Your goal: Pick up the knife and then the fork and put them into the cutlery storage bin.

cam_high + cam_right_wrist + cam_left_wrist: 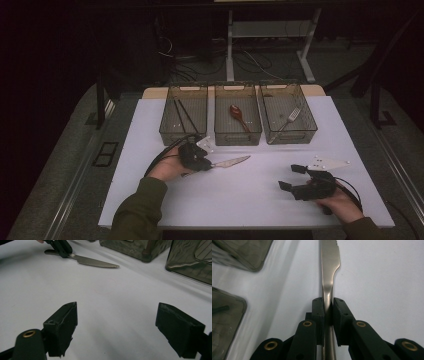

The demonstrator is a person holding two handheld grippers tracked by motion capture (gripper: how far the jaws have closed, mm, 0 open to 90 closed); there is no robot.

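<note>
Dark room, white counter [250, 195] with three smoked plastic bins along the far edge. Left hand-held gripper [202, 162] is clamped on the knife [231, 161] at its handle; the knife lies flat on the counter just in front of the middle bin [238, 134], blade pointing right. No earlier frame, so no motion call. Right hand-held gripper [292, 176] sits well apart to the right, jaws wide, nothing between them. Knife: plain steel, one piece, narrow handle. Left gripper view has the pads [338, 312] pinching the handle [327, 315] on both sides. Right gripper view adds the serrated blade edge [100, 264]. High view adds bin contents: chopsticks [182, 115], red spoon [240, 117], fork [290, 119].
</note>
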